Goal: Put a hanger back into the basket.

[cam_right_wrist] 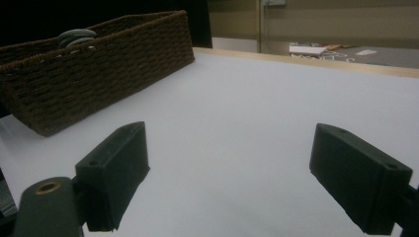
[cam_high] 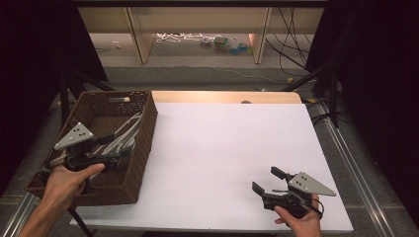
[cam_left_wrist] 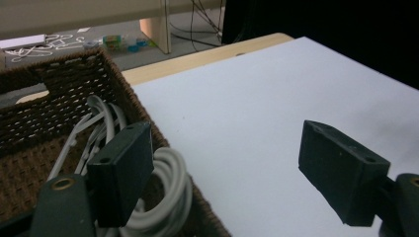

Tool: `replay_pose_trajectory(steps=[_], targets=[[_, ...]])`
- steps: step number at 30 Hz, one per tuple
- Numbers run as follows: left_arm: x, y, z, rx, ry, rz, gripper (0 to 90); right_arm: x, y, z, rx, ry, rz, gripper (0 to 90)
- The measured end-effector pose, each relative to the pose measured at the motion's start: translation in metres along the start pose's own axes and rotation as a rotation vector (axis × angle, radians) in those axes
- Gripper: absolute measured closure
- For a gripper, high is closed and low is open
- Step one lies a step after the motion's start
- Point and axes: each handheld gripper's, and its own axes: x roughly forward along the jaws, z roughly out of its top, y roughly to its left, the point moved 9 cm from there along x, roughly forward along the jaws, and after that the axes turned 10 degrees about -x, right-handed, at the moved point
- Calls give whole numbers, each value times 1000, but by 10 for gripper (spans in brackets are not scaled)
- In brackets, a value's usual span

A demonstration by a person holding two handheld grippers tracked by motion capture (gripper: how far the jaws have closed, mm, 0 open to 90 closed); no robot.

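Coiled white cable [cam_left_wrist: 163, 192] lies in the wicker basket [cam_high: 143, 148], below and just beside the left gripper [cam_high: 116, 148]. In the left gripper view the coil sits under the left-hand jaw, with its loose strands running away from the fingers toward the basket's far wall. That is the relation the next move would turn on: the bundle's long axis runs along the basket's length, roughly in line with the way the left gripper points, so I judge a fresh grasp would have to come down across the strands, not along them.

The left gripper is much the nearer of the two; it hovers over the basket's near right part, its jaws wide apart with nothing between them. From the way the cable rests loose on the basket floor, I take it as already dropped in.

The right gripper [cam_high: 269, 185] is well apart from the basket, over the near right part of the white table [cam_high: 227, 143], jaws also spread wide and empty, pointing back toward the basket.

Counted: one table, one basket, one cable bundle of several loops, two grippers.
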Motion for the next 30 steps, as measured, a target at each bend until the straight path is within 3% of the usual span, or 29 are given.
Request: replay_pose_trajectory(steps=[2, 5, 10, 17, 20, 22, 28, 30], targets=[[2, -9, 2, -18, -42, -14, 214, -1, -1, 0, -5, 7, -9, 159], [4, -19, 2, 0, -53, -35, 215, 0, 0, 0, -4, 1, -1, 159], [9, -39, 2, -3, -81, -66, 214, -1, 0, 0, -5, 8, -6, 159], [22, -59, -3, 19, -94, -97, 214, -1, 0, 0, 2, 7, -4, 158], [31, -66, -7, 52, -95, -93, 213, -1, -1, 0, -7, 5, -7, 158], [37, -72, -12, 30, -92, -104, 213, -1, 0, 0, 3, 6, -7, 159], [51, -82, -23, 45, -96, -119, 213, -2, 0, 0, 6, 15, -5, 158], [53, -84, -26, 27, -111, -128, 213, 1, 1, 2, 5, -22, 3, 158]])
